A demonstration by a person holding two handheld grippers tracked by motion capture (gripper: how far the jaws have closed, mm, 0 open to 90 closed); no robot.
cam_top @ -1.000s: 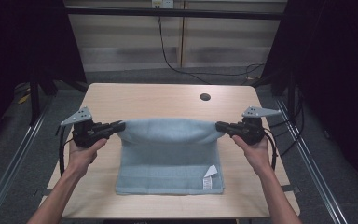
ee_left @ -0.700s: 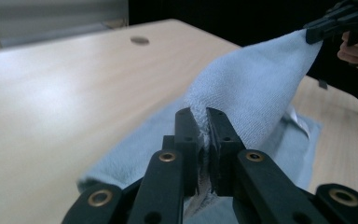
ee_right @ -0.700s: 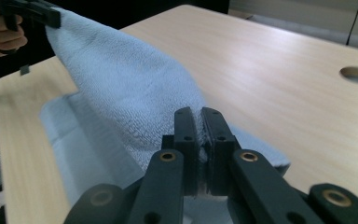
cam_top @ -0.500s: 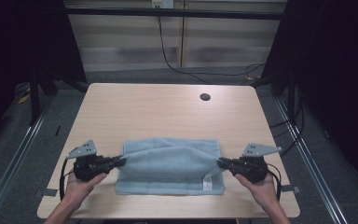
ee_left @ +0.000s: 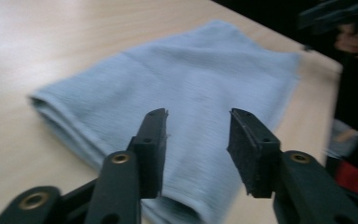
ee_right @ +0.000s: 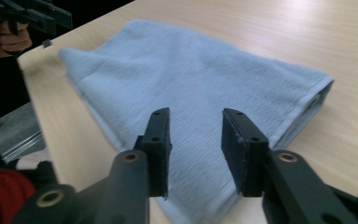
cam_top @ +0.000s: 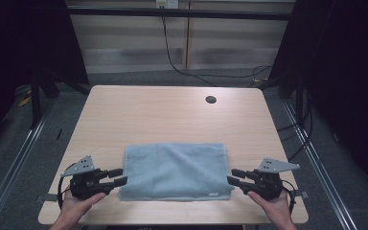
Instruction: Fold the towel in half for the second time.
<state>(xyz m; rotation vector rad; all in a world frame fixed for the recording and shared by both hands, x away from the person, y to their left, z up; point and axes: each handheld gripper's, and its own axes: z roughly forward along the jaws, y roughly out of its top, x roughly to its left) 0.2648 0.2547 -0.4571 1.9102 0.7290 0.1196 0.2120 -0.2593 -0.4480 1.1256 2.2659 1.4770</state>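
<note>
A light blue towel [cam_top: 175, 170] lies folded flat near the front of the wooden table [cam_top: 148, 115]. My left gripper [cam_top: 120, 177] sits at the towel's left edge, low over the table. Its jaws have just been opening and stand apart with nothing pinched. In the left gripper view the towel [ee_left: 205, 74] spreads beyond the left gripper [ee_left: 198, 116]. My right gripper [cam_top: 233, 176] sits at the towel's right edge; its jaws have also just been opening and hold nothing. In the right gripper view the towel [ee_right: 191, 70] lies beyond the right gripper [ee_right: 196, 114].
A round cable hole [cam_top: 211, 99] marks the table's far right. Bare tabletop stretches behind the towel. Dark metal frame rails run along both sides of the table, and cables hang at the back and right.
Both grippers came toward the near edge and down, carrying the towel's far edge over onto its near half. Their jaws then let go of the corners and opened.
</note>
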